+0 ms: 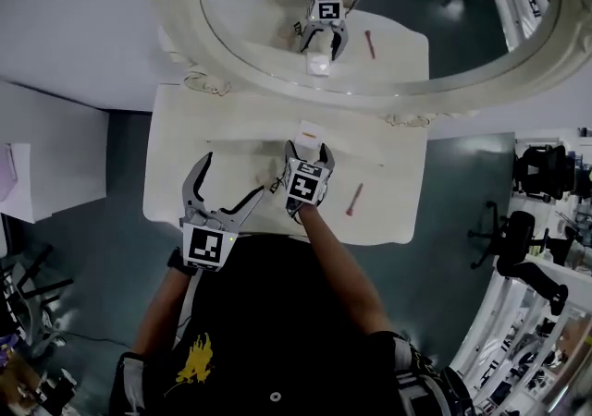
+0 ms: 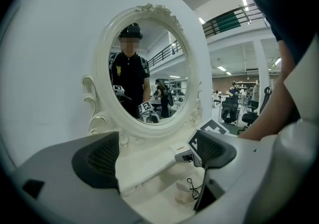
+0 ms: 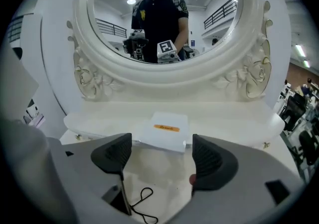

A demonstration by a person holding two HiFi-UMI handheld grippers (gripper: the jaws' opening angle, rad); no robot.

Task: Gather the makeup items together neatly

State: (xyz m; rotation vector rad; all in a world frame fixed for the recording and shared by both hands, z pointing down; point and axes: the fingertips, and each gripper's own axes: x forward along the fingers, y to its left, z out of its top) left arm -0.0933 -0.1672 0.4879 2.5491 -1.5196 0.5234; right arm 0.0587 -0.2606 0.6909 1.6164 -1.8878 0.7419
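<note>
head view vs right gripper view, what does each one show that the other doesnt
Head view only: the left gripper seen directly, open, and a pink stick on the table right of the right gripper. Right gripper view only: the ridged inner faces of its fingers and the person's reflected upper body. Both: the white box with an orange label, the mirror and the right gripper's open fingers.
</note>
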